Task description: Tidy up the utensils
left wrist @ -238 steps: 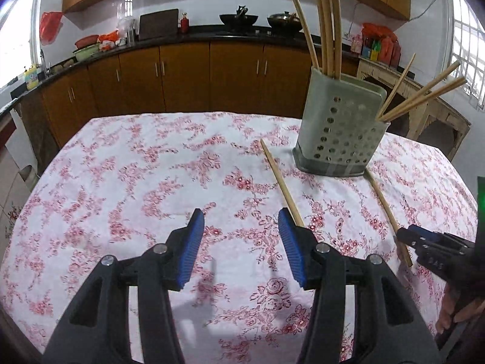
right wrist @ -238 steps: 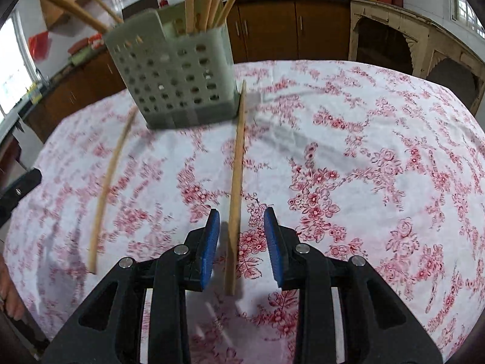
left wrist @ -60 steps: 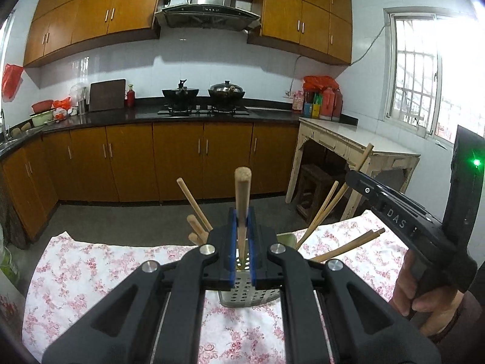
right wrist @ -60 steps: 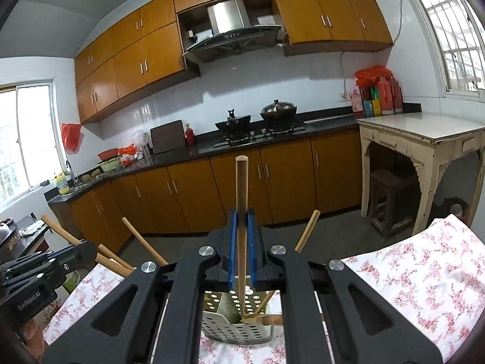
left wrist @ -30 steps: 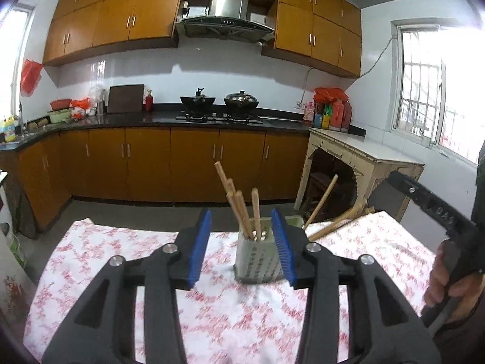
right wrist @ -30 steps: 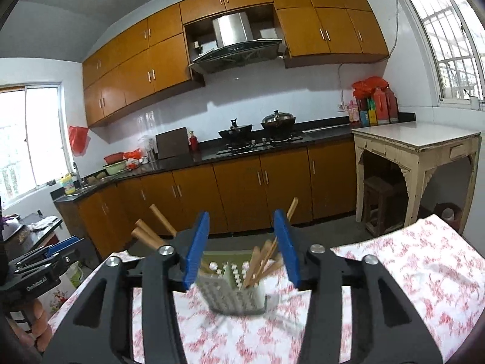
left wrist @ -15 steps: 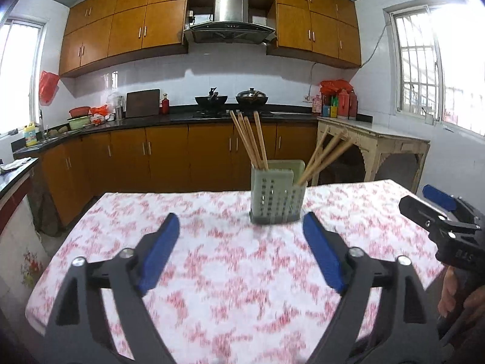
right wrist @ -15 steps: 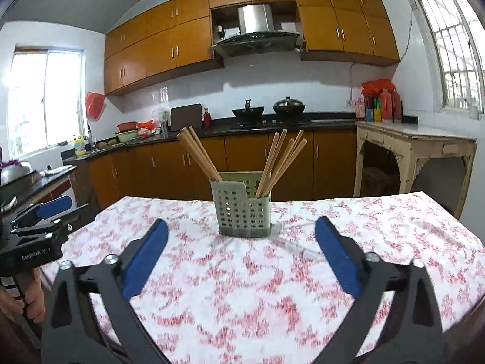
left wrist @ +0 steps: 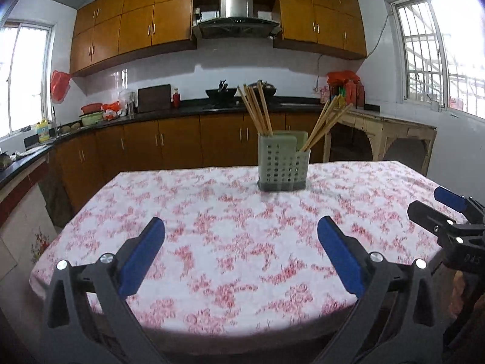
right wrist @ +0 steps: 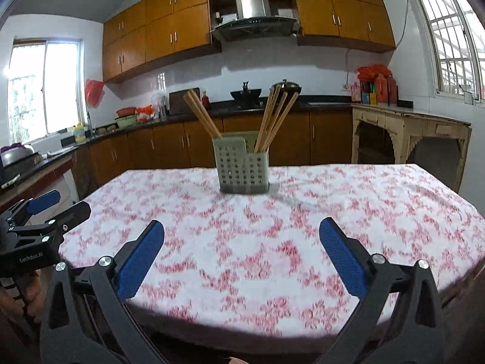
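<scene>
My left tool [left wrist: 241, 253] hangs over the near edge of the desk [left wrist: 212, 212], its jaws spread wide and gripping nothing; they have just been opening, and only the red-flowered cloth [left wrist: 230, 242] shows between the blue pads [left wrist: 142, 256]. My right tool [right wrist: 242, 254] is released the same way, jaws just opened to their widest with nothing between them but cloth. Each tool shows at the edge of the other's view: from the left wrist the right one sits low at the right side, nearer to me than the holder, and from the right wrist the left one sits low at the left side with part of my hand [right wrist: 28, 297] under it. Beyond both tools, well apart from them and toward the far side of the desk, stands the holder [left wrist: 283, 163], a pale green perforated caddy, upright on the cloth. The chopsticks [left wrist: 256, 107] are in the holder in two bunches, one leaning left out of its taller left compartment, the other [left wrist: 326, 121] leaning right out of the lower right one. Behind the holder run brown cabinets [left wrist: 182, 145] under a dark counter, where two pots [right wrist: 245, 92] sit below a steel hood [left wrist: 236, 4]. Right of the holder and further back stands a worn pale side table [right wrist: 412, 133] by a barred window [left wrist: 424, 60].
</scene>
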`<state>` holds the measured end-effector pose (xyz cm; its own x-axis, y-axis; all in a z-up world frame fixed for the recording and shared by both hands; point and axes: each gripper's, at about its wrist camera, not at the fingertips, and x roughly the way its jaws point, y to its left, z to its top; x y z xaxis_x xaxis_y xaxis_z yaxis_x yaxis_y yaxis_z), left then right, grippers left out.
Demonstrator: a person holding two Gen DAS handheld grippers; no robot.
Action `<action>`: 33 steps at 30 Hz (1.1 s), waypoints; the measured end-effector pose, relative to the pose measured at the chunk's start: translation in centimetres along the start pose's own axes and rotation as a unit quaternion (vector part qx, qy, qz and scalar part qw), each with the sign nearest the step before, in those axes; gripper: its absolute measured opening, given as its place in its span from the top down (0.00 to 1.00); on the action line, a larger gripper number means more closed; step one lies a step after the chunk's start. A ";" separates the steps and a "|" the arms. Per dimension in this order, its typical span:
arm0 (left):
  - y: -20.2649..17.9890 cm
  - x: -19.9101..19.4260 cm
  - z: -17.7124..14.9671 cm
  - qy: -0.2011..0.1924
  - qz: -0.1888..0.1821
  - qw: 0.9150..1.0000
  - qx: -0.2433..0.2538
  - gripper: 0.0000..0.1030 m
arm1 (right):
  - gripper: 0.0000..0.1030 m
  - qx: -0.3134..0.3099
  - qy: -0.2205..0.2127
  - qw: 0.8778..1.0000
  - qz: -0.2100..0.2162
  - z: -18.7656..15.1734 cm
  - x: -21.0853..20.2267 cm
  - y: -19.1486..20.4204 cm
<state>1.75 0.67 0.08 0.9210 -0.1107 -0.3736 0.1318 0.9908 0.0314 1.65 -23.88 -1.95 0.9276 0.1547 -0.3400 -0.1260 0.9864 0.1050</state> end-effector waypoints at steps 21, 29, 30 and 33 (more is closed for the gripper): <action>-0.7 -0.1 -1.9 0.022 -0.002 1.000 -0.018 0.04 | 0.02 0.011 0.007 1.000 -0.018 -1.8 -1.1 0.3; -0.7 -0.2 -1.9 0.022 -0.002 1.000 -0.022 0.04 | 0.02 0.014 0.005 1.000 -0.019 -1.9 -1.2 0.1; -0.7 -0.1 -1.9 0.023 -0.002 1.000 -0.022 0.04 | 0.02 0.015 0.005 1.000 -0.020 -1.9 -1.2 0.1; -0.8 -0.1 -2.0 0.024 -0.003 0.999 -0.021 0.04 | 0.02 0.020 0.008 1.000 -0.020 -2.0 -1.2 0.0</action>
<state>0.84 0.09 -1.73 0.9016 -0.1138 -0.4173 0.1206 0.9926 -0.0101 -0.18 -23.96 -3.36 0.9257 0.1165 -0.3597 -0.0746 0.9889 0.1284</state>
